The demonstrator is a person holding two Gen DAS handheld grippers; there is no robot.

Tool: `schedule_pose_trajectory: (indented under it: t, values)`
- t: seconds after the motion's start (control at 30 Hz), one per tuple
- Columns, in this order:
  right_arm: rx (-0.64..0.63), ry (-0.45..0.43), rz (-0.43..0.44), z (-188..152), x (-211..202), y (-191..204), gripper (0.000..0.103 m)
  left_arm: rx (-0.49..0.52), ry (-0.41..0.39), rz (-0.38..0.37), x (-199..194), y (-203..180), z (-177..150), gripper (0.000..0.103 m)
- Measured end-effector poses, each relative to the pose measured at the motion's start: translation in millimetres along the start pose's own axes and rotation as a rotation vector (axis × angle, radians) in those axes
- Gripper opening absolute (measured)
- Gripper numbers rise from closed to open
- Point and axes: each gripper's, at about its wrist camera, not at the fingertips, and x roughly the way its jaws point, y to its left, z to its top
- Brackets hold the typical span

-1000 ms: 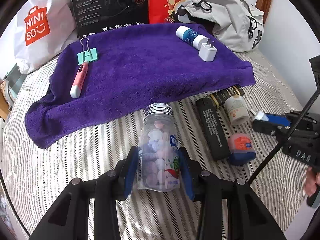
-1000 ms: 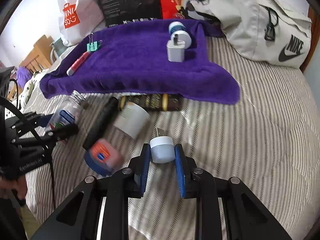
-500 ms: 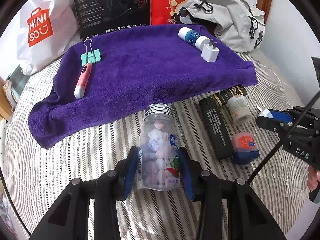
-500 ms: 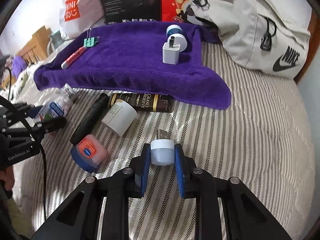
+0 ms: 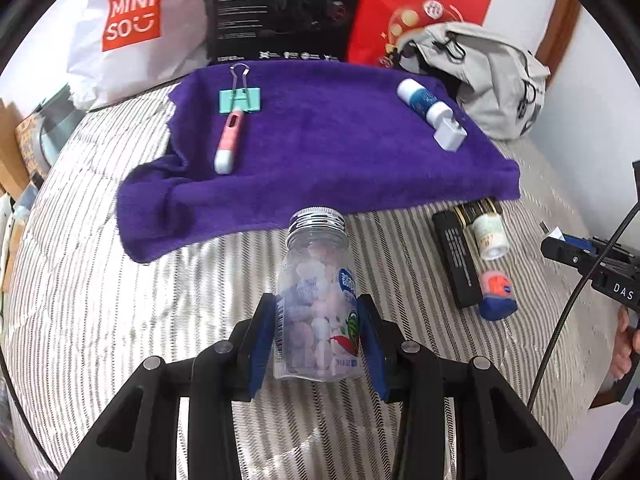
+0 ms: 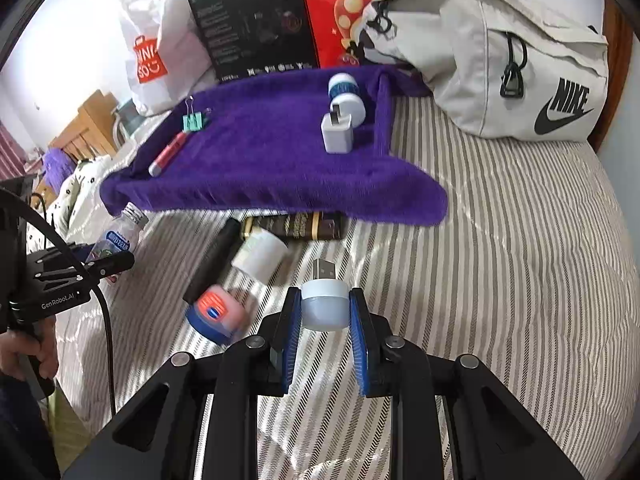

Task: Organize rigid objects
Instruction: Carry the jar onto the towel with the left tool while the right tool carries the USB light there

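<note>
Between the blue pads of my left gripper (image 5: 318,336) sits a clear candy bottle (image 5: 318,300), pinched at its lower body, with its silver cap pointing away toward the purple towel (image 5: 320,160). I see the bottle above the striped bedcover (image 5: 120,320), in front of the towel's near edge. My right gripper (image 6: 325,330) is pressed on a small white USB light (image 6: 324,304), and its metal plug points forward over the bedcover.

On the towel lie a green binder clip (image 5: 240,100) and a pink pen (image 5: 230,140), touching each other at the left side, and at the right side a blue and white tube (image 5: 422,100) with a white charger (image 5: 450,134) just beside it.

To the right of the bottle, on the bedcover, I see a black bar-shaped object (image 5: 456,264), a dark bottle with gold bands (image 6: 296,226) partly under the towel, a small white jar (image 5: 490,236) and a blue tin with orange lid (image 5: 496,294). Behind the towel stand a white shopping bag (image 5: 132,28), a black box (image 5: 284,8), a red box (image 5: 420,0) and a grey backpack (image 6: 500,60).
</note>
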Motion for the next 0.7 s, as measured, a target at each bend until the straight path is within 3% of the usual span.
schedule_pose_trajectory:
  t: [0.23,0.7]
  values:
    - [-0.005,-0.02,0.01,11,-8,4,0.024,0.002,-0.033,0.04,-14,9,11,0.039]
    - [-0.015,-0.051,0.017,45,-9,2,0.024,-0.026,-0.068,0.03,-21,26,53,0.039]
